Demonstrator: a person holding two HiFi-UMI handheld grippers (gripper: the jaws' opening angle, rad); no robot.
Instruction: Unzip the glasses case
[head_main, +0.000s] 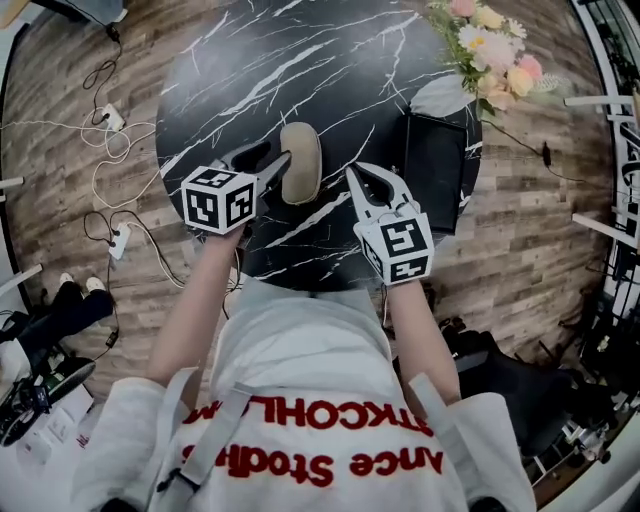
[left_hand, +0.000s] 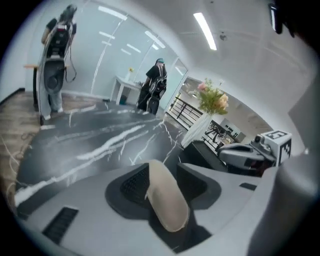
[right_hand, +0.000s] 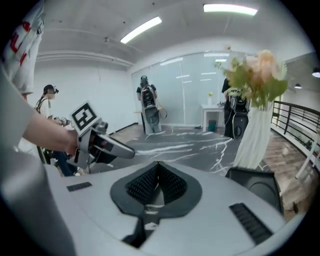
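Beige, seemingly plain glasses case (head_main: 301, 162); black, white-veined table (head_main: 330, 60).

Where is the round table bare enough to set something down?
Bare: the table across its far and left stretch. Crowded: the right edge, with a dark box and flowers; the near middle, where the left claw holds the glasses case.

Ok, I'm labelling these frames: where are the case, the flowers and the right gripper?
case (head_main: 300, 160), head view, middle of its beige shell.
flowers (head_main: 495, 50), head view, centre of the blooms.
right gripper (head_main: 353, 180), head view, the tip where its jaws meet.
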